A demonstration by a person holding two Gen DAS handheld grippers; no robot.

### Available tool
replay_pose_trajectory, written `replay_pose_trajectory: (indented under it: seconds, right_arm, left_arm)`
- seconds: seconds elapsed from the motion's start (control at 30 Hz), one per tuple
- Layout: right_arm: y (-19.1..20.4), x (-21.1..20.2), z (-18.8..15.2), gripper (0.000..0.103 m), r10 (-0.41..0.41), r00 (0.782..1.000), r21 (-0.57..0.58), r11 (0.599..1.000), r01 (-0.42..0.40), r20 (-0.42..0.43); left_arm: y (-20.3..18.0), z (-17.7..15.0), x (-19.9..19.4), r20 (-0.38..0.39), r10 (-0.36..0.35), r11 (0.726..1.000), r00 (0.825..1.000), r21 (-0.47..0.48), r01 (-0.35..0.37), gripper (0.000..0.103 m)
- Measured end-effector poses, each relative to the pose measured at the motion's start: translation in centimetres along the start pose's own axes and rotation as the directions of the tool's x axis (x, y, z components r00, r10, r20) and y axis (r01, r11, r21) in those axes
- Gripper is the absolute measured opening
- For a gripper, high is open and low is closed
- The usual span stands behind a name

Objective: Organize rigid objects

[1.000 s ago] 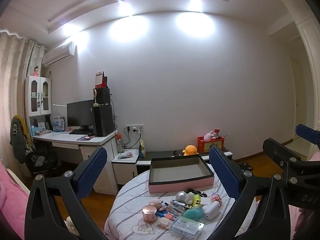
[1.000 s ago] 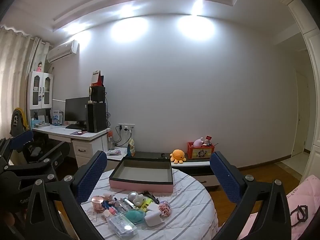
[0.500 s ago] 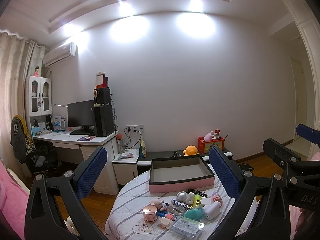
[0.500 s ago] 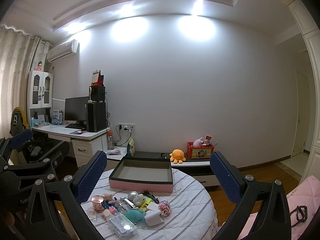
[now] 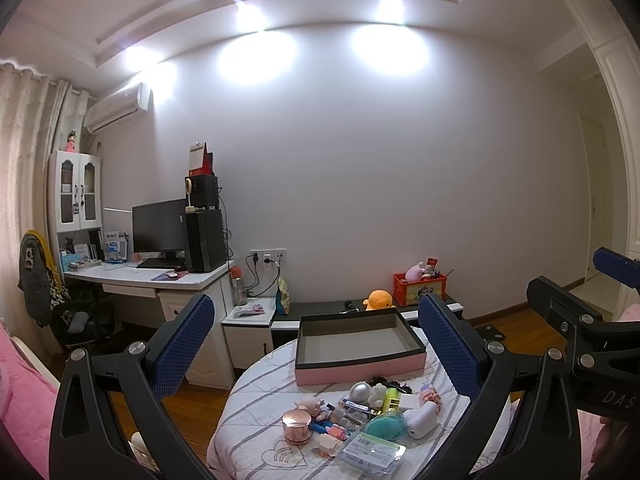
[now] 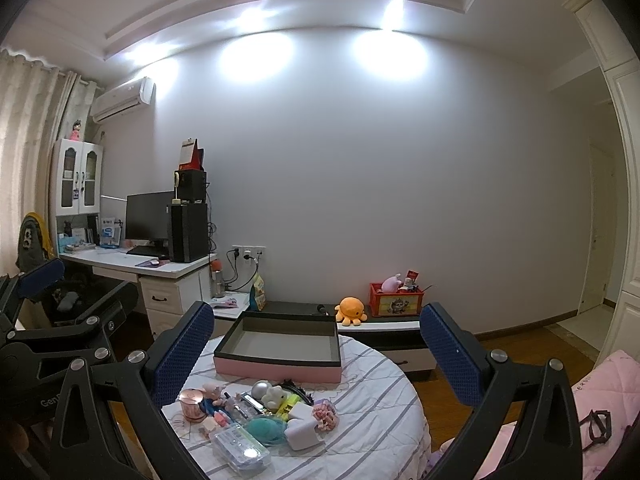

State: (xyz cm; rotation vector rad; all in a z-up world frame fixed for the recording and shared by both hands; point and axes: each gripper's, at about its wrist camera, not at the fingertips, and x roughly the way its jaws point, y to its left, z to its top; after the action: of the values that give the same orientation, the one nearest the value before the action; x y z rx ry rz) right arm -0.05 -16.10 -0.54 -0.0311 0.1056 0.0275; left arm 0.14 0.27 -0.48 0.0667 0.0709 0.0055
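Both tongs spread wide, grasping nothing: left gripper (image 5: 316,344) and right gripper (image 6: 316,348) held side by side above the near edge of the table (image 6: 372,404), blue pads (image 5: 182,344) well apart, pointing toward the far wall.

Round table draped in a striped cloth. Toward its far side, box (image 5: 360,350): shallow, open-topped, pink outside, dark rim, grey inside, nothing in it. Just in front of the box, a tight heap of small things, touching one another. At the near edge of the heap, clear case (image 5: 370,450), flat. Beside it, teal pad (image 5: 386,428) and white charger (image 5: 420,420). At the heap's left end, copper jar (image 5: 297,426), upright. Nearer the box, silver ball (image 5: 360,392) against a white figure (image 5: 378,394), then a yellow block (image 5: 391,398). Pink toy pig (image 5: 312,404) behind the jar. Smaller bits between them too crowded to tell apart.
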Motion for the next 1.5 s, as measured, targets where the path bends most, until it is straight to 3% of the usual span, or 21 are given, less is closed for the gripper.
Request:
replay_pose_trajectory:
  seconds: [1.5]
  right_arm:
    - [-0.17,0.07,-0.03,0.103,-0.021,1.0,0.0,1.0,0.021,-0.017]
  left_arm:
    - [-0.16,0.41,-0.48,-0.006,0.002,1.0,1.0,0.023,-0.002,0.103]
